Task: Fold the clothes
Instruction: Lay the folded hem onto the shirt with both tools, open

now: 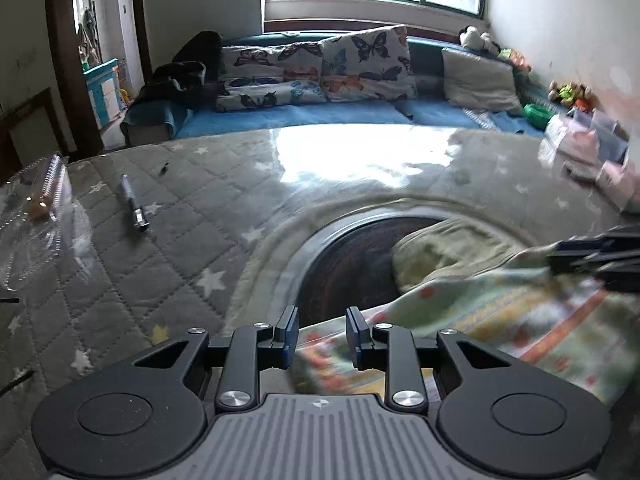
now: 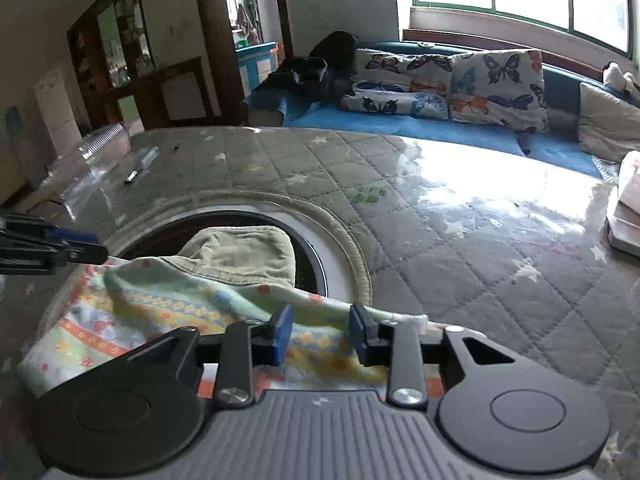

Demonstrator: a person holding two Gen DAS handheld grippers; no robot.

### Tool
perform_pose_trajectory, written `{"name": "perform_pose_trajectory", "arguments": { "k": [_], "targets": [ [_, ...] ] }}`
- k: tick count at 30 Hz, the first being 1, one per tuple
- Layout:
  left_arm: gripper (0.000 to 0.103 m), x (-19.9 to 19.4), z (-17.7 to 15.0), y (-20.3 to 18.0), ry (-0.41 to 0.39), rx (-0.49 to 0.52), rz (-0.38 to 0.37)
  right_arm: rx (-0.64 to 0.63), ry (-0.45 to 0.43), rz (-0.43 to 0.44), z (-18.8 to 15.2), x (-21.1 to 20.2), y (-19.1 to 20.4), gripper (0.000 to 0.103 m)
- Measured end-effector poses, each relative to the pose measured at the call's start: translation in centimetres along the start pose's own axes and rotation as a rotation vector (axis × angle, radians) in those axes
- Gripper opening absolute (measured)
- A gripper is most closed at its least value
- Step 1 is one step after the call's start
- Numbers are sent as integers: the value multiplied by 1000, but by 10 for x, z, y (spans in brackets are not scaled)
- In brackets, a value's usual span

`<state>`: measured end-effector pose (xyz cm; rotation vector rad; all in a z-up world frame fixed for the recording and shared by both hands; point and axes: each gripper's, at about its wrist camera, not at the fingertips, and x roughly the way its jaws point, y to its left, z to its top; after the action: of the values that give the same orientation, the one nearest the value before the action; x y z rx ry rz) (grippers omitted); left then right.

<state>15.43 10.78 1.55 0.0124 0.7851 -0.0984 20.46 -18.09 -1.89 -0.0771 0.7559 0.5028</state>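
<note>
A small patterned garment [image 1: 500,316], pale green with orange and yellow prints, lies on the table over a round dark inset; it also shows in the right wrist view [image 2: 160,304]. An olive-green piece [image 2: 248,252] lies behind it. My left gripper [image 1: 322,336] is open with its fingers over the garment's near left edge. My right gripper [image 2: 320,334] is open over the garment's right edge. Each gripper shows at the side of the other's view, the right one [image 1: 592,258] and the left one [image 2: 60,246].
The table has a grey quilted star cover [image 1: 160,240] under clear plastic. A pen-like tool [image 1: 134,204] and a clear plastic box [image 1: 36,204] lie far left. Boxes [image 2: 624,208] sit at the right. A blue sofa with butterfly cushions [image 1: 340,68] stands behind.
</note>
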Motion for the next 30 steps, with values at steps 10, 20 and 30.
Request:
{"name": "perform_pose_trajectory", "arguments": {
  "k": [10, 20, 30],
  "targets": [
    [28, 26, 11, -48, 37, 0, -146, -45, -9, 35, 8, -2, 21, 38],
    [28, 21, 4, -57, 30, -8, -158, -174, 18, 76, -15, -21, 55, 46],
    [28, -34, -43, -79, -25, 75, -190, -250, 12, 90, -52, -53, 79, 46]
  ]
}}
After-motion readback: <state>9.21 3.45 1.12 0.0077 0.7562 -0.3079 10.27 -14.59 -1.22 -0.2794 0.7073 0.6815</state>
